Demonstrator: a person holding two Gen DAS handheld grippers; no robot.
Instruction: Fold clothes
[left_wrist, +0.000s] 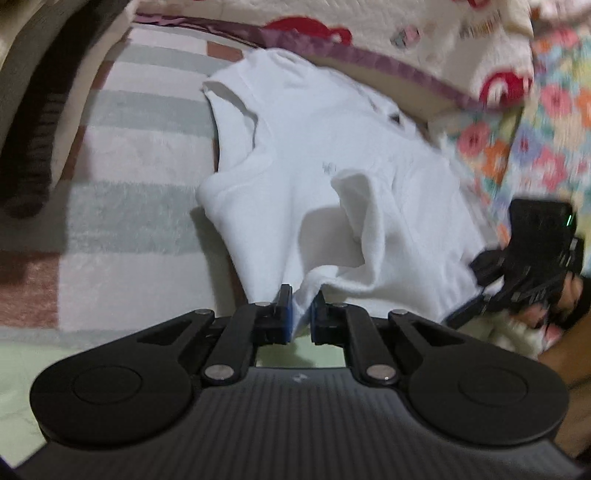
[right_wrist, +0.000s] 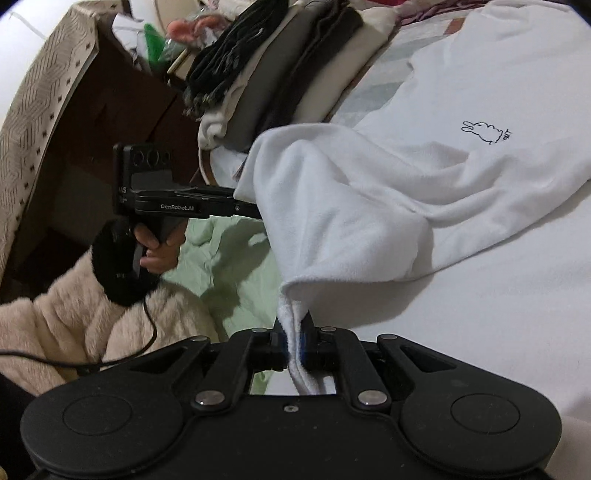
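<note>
A white sweatshirt (left_wrist: 314, 147) with a small rabbit drawing (right_wrist: 485, 133) lies spread over a striped blanket (left_wrist: 122, 177). Its near hem is lifted into folds. My left gripper (left_wrist: 302, 308) is shut on the hem's left corner, white cloth pinched between the blue pads. My right gripper (right_wrist: 294, 334) is shut on the hem's other corner, the fleecy edge running down between the fingers. Each gripper shows in the other's view: the right one (left_wrist: 532, 258) at the far right, the left one (right_wrist: 184, 203) at mid left, its tips hidden behind the cloth.
A stack of folded dark and cream clothes (right_wrist: 280, 74) stands at the back left. A patterned quilt (left_wrist: 424, 40) and floral cover (left_wrist: 535, 140) border the far side. A pale green sheet (right_wrist: 229, 266) lies near me, beside a fluffy cream sleeve (right_wrist: 92, 332).
</note>
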